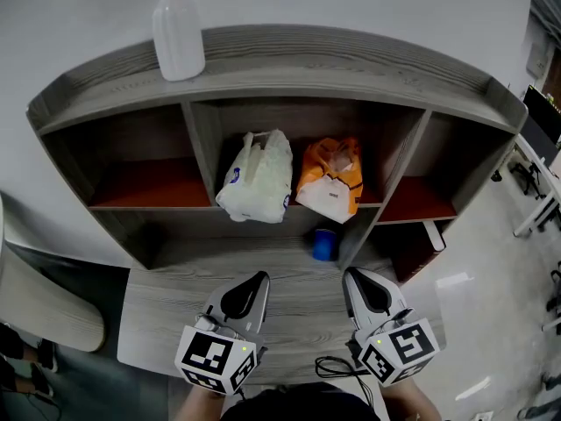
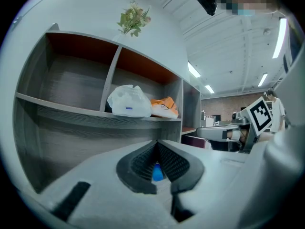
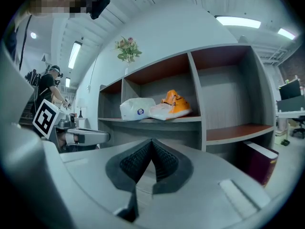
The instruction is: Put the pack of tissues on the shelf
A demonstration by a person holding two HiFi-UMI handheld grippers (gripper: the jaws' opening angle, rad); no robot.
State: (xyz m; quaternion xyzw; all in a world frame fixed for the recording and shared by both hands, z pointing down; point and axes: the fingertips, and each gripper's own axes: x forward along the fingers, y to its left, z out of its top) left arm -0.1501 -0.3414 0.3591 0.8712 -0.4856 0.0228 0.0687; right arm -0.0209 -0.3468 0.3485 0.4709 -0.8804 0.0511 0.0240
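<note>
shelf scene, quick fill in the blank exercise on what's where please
1. On the shelf, the white tissue pack lies in the ___ compartment.
2. The pack beside it is ___ in colour.
3. The vase stands on the shelf's ___.
4. The right gripper has its jaws ___.
Missing: middle; orange; top; shut

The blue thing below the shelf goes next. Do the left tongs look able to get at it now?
Probably yes: the blue thing stands alone on the desktop ahead of the left tongs, with nothing between, though the shut tongs must open first.
</note>
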